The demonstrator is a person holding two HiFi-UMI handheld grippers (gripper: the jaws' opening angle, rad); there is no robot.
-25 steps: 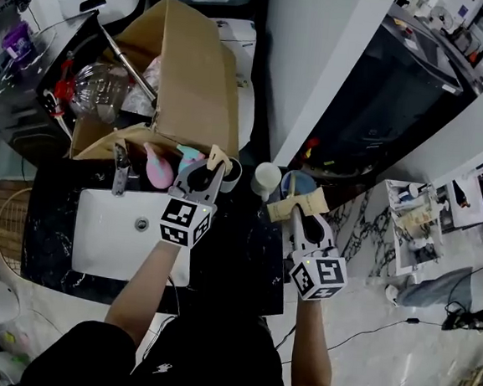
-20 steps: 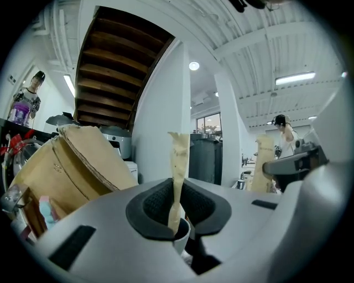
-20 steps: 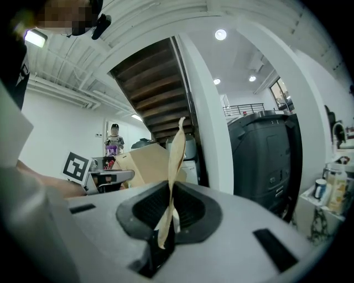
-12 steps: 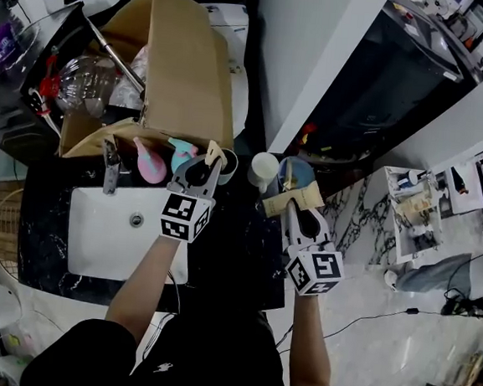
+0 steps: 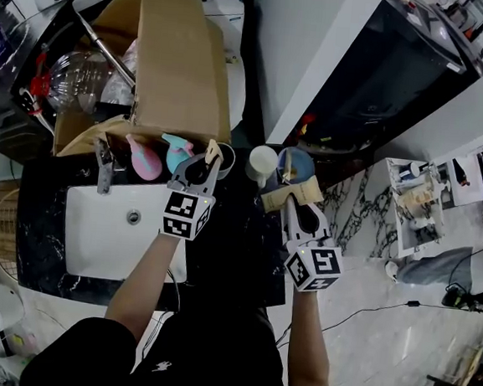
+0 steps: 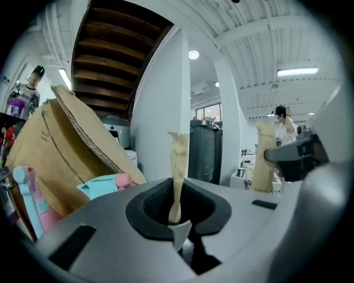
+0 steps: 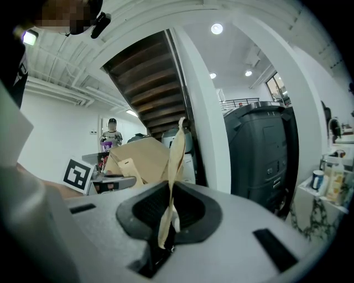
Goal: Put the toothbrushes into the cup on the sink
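My left gripper (image 5: pixel 208 161) is shut on a tan paper-wrapped toothbrush (image 5: pixel 214 151), whose tip is at the rim of a grey cup (image 5: pixel 227 160) on the black counter behind the sink (image 5: pixel 94 242). In the left gripper view the wrapped toothbrush (image 6: pixel 178 166) stands upright between the jaws of the left gripper (image 6: pixel 176 218). My right gripper (image 5: pixel 292 204) is shut on a second tan toothbrush packet (image 5: pixel 290 192), just in front of a white cup (image 5: pixel 263 160) and a blue cup (image 5: pixel 298 163). The right gripper view shows that packet (image 7: pixel 172 177) edge-on in the right gripper (image 7: pixel 166 232).
A big open cardboard box (image 5: pixel 176 56) stands behind the sink. A faucet (image 5: pixel 102 167), a pink bottle (image 5: pixel 142 159) and a teal item (image 5: pixel 176 150) line the sink's back edge. A white wall (image 5: pixel 313 43) rises behind the cups. To the right is marble floor.
Both grippers have sunk a little, the left one more, each still shut on its tan packet. The left packet now sits closer to the grey cup's rim.
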